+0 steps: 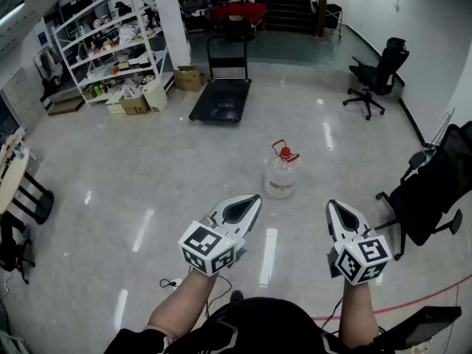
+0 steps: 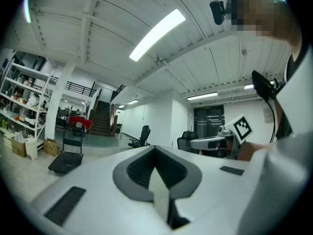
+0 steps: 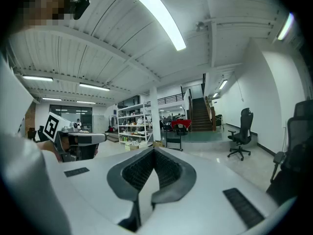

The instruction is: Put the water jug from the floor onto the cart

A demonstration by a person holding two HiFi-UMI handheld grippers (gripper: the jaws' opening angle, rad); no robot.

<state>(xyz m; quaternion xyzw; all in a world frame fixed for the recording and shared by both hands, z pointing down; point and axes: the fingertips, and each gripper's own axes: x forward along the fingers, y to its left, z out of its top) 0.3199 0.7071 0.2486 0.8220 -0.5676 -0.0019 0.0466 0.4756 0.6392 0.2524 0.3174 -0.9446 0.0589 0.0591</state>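
Observation:
A clear water jug [image 1: 282,175] with a red cap and red handle stands upright on the glossy floor, ahead of both grippers. Farther back sits the black platform cart [image 1: 221,98] with its upright handle; it also shows small in the left gripper view [image 2: 65,161] and in the right gripper view [image 3: 173,140]. My left gripper [image 1: 254,198] is held level, short of the jug and to its left, shut with nothing in it. My right gripper [image 1: 334,205] hangs to the jug's right, also shut and empty. In both gripper views the jaws meet [image 2: 155,149] [image 3: 154,151], and the jug is hidden.
White shelving [image 1: 110,39] with boxes lines the back left. A black office chair [image 1: 376,76] stands at the back right, another [image 1: 431,190] close on my right. A table edge [image 1: 11,172] and a red floor line [image 1: 413,301] lie nearby. Stairs [image 1: 291,2] rise behind the cart.

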